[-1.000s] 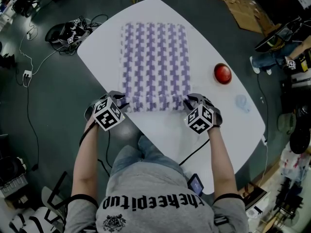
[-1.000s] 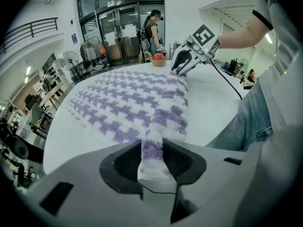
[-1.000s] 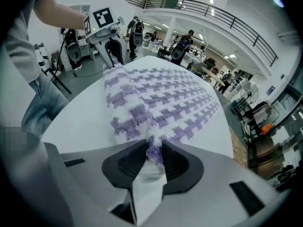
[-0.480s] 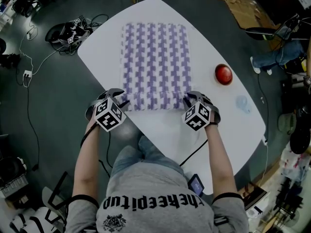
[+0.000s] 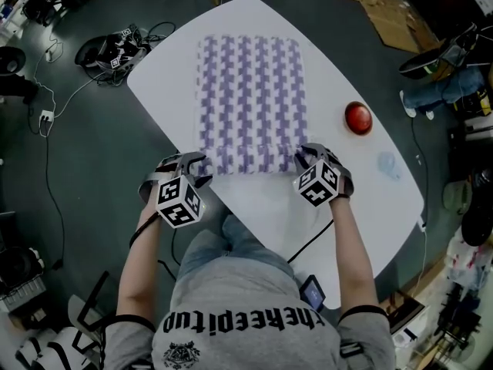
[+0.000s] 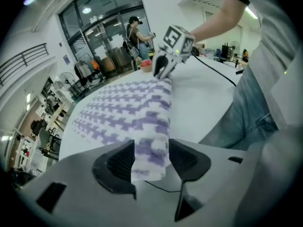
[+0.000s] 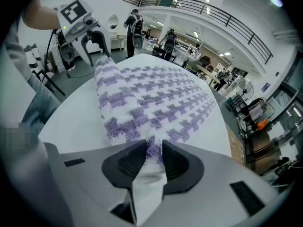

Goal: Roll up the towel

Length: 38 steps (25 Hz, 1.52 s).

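Table [image 5: 254, 206] under the purple-checked towel [image 5: 250, 91], mostly flat, only the near edge turned into a thin first roll; nearly all the rolling apparently ahead. Right gripper [image 7: 152, 157] pinching one roll end; left gripper [image 6: 150, 157] jaws just opened wide, other end loose between.

The grey shirt [image 5: 246, 295], well behind the jaws, bears upside-down white lettering, roughly "thekeepitup". The cubes on the left gripper [image 5: 194, 168] and right gripper [image 5: 302, 157] carry only square coded markers.
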Each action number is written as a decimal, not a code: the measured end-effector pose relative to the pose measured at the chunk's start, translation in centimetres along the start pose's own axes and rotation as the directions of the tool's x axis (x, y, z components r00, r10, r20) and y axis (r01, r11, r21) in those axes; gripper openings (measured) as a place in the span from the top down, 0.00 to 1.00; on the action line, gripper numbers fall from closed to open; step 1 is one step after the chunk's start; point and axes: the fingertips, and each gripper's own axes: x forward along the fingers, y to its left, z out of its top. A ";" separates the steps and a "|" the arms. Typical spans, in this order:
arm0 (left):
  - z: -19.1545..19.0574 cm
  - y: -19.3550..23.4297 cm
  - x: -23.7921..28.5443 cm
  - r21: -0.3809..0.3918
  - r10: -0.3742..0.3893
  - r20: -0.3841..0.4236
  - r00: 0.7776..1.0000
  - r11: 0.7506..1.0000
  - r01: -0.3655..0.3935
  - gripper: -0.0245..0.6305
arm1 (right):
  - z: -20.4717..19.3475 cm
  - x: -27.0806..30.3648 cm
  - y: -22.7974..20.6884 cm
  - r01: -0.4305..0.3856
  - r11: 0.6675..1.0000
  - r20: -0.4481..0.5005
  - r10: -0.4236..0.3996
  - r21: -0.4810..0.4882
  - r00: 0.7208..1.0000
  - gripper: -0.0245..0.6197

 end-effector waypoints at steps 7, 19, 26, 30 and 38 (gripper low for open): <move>-2.7 -0.5 2.7 -0.075 -0.041 -0.052 0.998 0.996 0.037 0.64 | 1.4 -2.4 -0.4 0.022 0.999 0.081 -0.025 0.034 0.996 0.83; -2.5 -0.3 5.0 0.002 -0.050 -0.151 0.987 0.999 0.051 0.60 | -1.8 -0.3 3.7 -0.022 0.975 -0.010 0.020 -0.220 1.000 0.70; -2.0 0.5 4.3 -0.024 -0.021 -0.130 0.991 1.000 0.018 0.75 | -2.0 -0.2 3.3 -0.014 0.968 -0.030 0.007 -0.250 1.000 0.88; -1.9 0.6 4.1 -0.007 -0.046 -0.131 0.990 0.999 0.045 0.79 | -1.9 -0.6 3.3 -0.043 0.969 -0.036 0.036 -0.242 0.999 0.89; -2.1 -0.9 3.6 -0.006 -0.178 -0.128 0.976 0.984 0.178 0.80 | -2.2 -1.4 4.2 -0.170 0.965 -0.055 0.162 -0.200 0.985 0.89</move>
